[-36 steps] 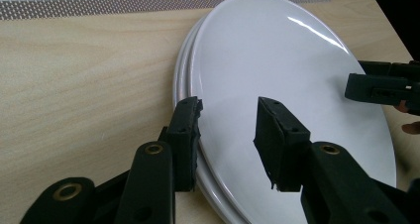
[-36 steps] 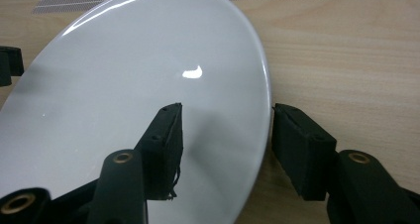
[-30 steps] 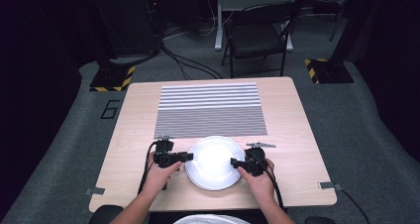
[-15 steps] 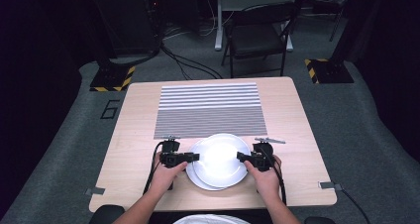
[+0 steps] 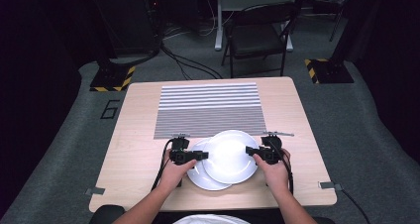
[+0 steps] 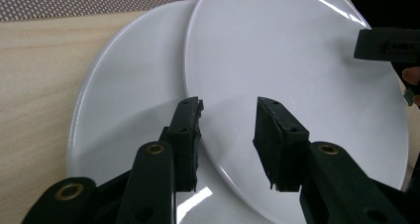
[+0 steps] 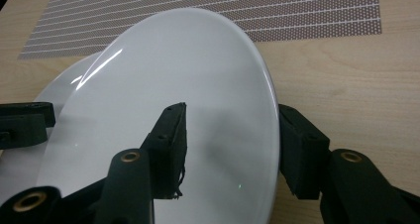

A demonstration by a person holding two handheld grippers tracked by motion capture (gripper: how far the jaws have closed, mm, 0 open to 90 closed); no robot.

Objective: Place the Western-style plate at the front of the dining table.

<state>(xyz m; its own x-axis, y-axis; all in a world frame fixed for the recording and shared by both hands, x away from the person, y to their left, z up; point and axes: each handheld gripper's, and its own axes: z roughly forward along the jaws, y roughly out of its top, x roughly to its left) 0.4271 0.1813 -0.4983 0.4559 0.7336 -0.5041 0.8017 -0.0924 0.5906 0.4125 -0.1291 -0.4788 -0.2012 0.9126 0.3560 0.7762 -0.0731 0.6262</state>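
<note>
On the counter (image 5: 138,149) a mat (image 5: 208,110) lies toward the far side. Before it, near the near edge, sit two plates: the top plate (image 5: 230,156) overlaps the bottom plate (image 5: 200,177), shifted right and away. The left gripper (image 5: 200,155) is at the plates' left edge, the right gripper (image 5: 250,150) at the top plate's right edge. A chair (image 5: 257,33) stands behind the counter.

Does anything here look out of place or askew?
Yes. The upper plate is tilted and shifted toward the right, no longer centered on the lower plate. The right gripper straddles its rim, one jaw above and one below, lifting that edge.
</note>
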